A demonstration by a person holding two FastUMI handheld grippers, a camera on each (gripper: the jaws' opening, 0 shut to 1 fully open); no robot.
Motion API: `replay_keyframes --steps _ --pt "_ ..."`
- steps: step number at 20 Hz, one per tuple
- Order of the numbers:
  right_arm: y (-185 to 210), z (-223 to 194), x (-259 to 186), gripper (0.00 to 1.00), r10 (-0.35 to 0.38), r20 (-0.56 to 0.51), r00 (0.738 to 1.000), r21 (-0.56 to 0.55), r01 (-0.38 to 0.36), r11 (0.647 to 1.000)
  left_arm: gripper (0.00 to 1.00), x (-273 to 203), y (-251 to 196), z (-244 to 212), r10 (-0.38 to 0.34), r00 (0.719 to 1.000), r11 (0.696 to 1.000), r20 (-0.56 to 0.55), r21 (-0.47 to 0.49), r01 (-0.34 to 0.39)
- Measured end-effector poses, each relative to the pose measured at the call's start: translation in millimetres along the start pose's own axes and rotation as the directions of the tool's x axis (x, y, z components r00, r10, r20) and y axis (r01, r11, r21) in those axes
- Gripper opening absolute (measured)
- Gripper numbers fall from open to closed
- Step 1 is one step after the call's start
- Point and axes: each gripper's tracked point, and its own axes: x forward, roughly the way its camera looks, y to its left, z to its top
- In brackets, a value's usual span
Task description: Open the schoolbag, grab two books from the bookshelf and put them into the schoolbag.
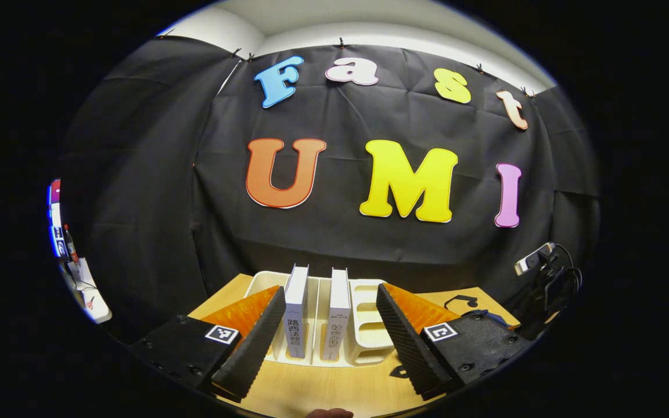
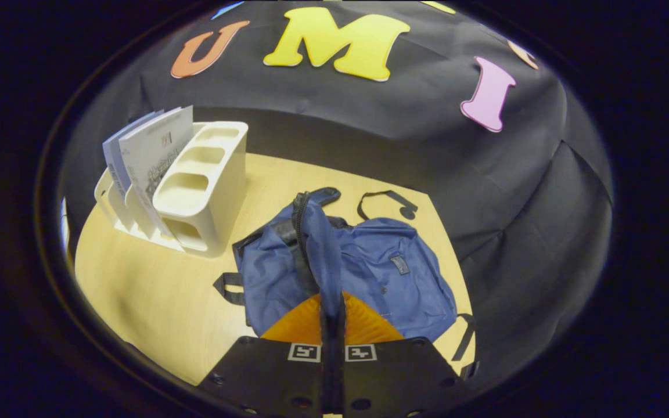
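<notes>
White rack (image 1: 363, 325) sits low centre in the left gripper view, two books standing upright in its slots: left book (image 1: 296, 313), right book (image 1: 336, 316), spines facing us. Left gripper (image 1: 328, 334) is spread wide and empty, its fingers flanking both spines, touching neither as far as I can tell. Those look like stiff hardbacks, probably a bit weighty with smooth covers, so I'd pinch one across the spine, low enough that it won't swing

Over to the right gripper view: blue bag (image 2: 369, 273) lies centre frame on the wooden table (image 2: 148, 302), soft floppy cloth. Right gripper (image 2: 332, 316) at bottom centre is clamped on a raised fold of the bag beside the zipper (image 2: 299, 232), which appears parted along that fold. Limp fabric will sag once released, so holding the mouth up seems wise. Rack and books sit upper left, well apart from the bag
</notes>
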Motion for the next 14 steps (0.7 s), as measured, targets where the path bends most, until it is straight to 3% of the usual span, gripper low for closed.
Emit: replay_keyframes --steps 7,14 --pt "-64.0 37.1 -22.0 0.0 -0.011 0.047 0.999 0.008 0.011 1.0 1.0 26.1 7.5 25.4 -0.001 1.0 0.999 0.015 0.046 0.001" --pt "-146.0 57.8 -14.9 0.0 0.023 0.026 0.999 0.095 -0.025 0.995 1.0 56.2 27.6 39.9 0.013 1.0 0.994 0.007 0.106 -0.014"
